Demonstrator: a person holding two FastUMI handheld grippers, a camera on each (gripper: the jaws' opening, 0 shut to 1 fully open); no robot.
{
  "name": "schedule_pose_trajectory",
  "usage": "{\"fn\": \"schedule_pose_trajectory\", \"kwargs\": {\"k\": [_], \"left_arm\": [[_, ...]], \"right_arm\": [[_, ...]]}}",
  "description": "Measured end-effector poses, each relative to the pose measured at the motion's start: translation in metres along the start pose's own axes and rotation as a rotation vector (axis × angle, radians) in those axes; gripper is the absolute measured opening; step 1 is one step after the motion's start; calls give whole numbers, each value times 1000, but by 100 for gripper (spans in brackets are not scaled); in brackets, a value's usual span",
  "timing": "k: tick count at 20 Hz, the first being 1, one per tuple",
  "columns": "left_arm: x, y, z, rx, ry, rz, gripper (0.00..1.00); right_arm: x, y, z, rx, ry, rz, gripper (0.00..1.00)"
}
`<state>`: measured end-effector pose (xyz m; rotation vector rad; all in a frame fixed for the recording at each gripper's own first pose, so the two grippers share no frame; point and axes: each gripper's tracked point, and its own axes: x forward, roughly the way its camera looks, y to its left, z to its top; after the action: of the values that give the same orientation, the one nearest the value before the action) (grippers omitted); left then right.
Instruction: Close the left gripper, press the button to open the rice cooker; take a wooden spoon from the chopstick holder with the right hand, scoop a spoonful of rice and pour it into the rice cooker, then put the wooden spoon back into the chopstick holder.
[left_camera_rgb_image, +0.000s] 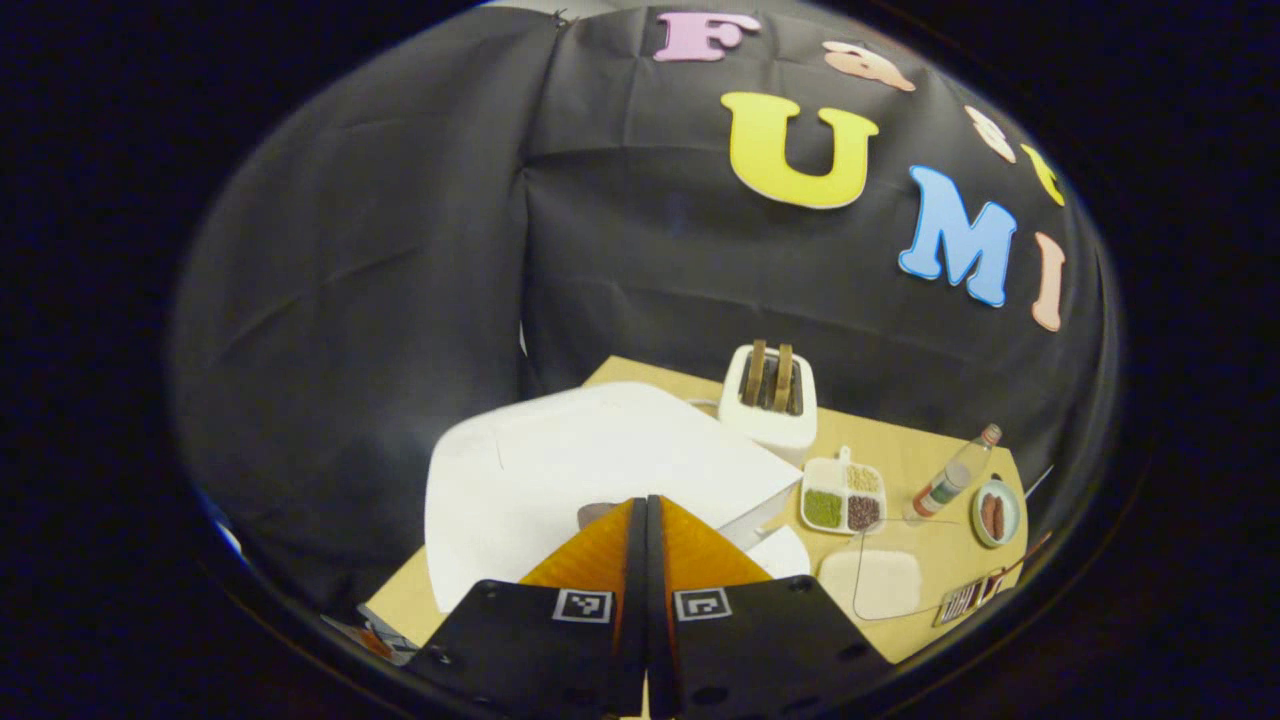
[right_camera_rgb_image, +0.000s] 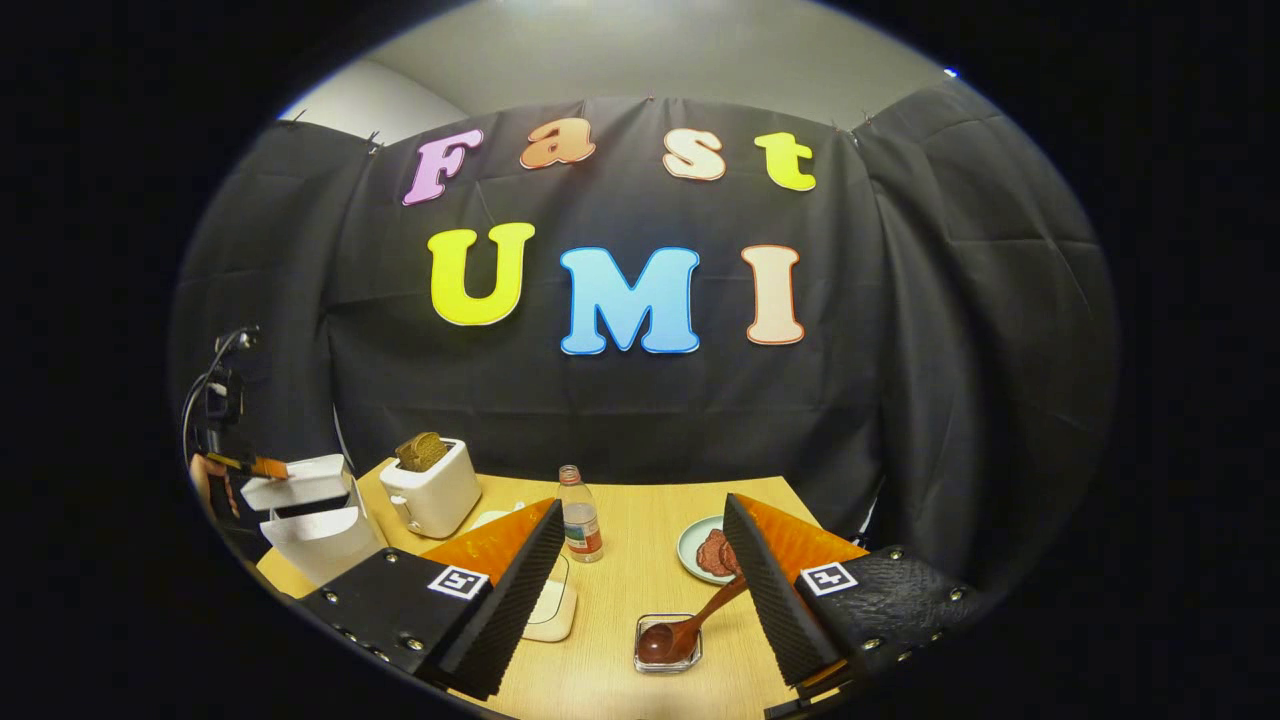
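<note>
In the right gripper view, the white box-shaped rice cooker stands at the far left edge of the pale wooden table, its lid raised so a dark gap shows between lid and body. The left gripper reaches in at the lid's upper left corner; whether it touches the lid is hard to tell at that size. Just right of the cooker sits a white two-slot toaster with brown bread in it, then a clear plastic bottle with a coloured label standing upright near the table's middle. The right gripper hangs above the table with its fingers spread wide and nothing between them. Between those fingers, lower down, a dark wooden spoon rests with its bowl in a small clear square container, its handle slanting up to the right. Behind it lies a pale green round plate holding reddish-brown slices.

In the left gripper view, the left gripper has its fingers pressed together, tips over the cooker's white lid. Right of the lid are the toaster, a white four-part tray of grains and beans, the bottle and the plate.
</note>
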<state>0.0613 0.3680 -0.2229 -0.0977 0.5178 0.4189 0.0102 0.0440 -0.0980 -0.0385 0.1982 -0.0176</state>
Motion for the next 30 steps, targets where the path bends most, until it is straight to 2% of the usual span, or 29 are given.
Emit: {"fn": "schedule_pose_trajectory", "kwargs": {"k": [1,4,6,7,9,11,12,16,20,22,26,30], "left_arm": [[-16,1,21,4,-62,12,9],[-64,-12,72,-29,-222,-27,9],[-97,-25,89,-55,-289,-73,29],[-113,-33,92,-65,-327,-97,52],[-143,-43,93,-56,-399,-116,72],[-167,-57,93,-34,-468,-122,85],[-179,-67,91,-25,-498,-133,88],[-211,-112,73,35,-549,-200,91],[-218,-151,50,90,-523,-276,92],[-220,-168,39,111,-502,-319,93],[-211,-188,14,152,-432,-361,93],[-212,-200,7,146,-411,-377,91]], "right_arm": [[0,-1,0,6,-3,3,98],[3,-6,2,13,-15,15,98],[3,-12,-1,17,-17,22,98],[3,-15,-2,22,-18,25,98],[4,-23,-5,33,-21,24,98],[6,-31,-10,39,-12,14,98],[7,-36,-13,43,-8,7,98],[14,-56,-31,63,26,-24,98],[32,-73,-60,111,84,-46,95],[44,-87,-72,163,113,-81,98],[71,-100,-106,187,177,-104,98],[96,-108,-146,184,264,-89,98]]}}
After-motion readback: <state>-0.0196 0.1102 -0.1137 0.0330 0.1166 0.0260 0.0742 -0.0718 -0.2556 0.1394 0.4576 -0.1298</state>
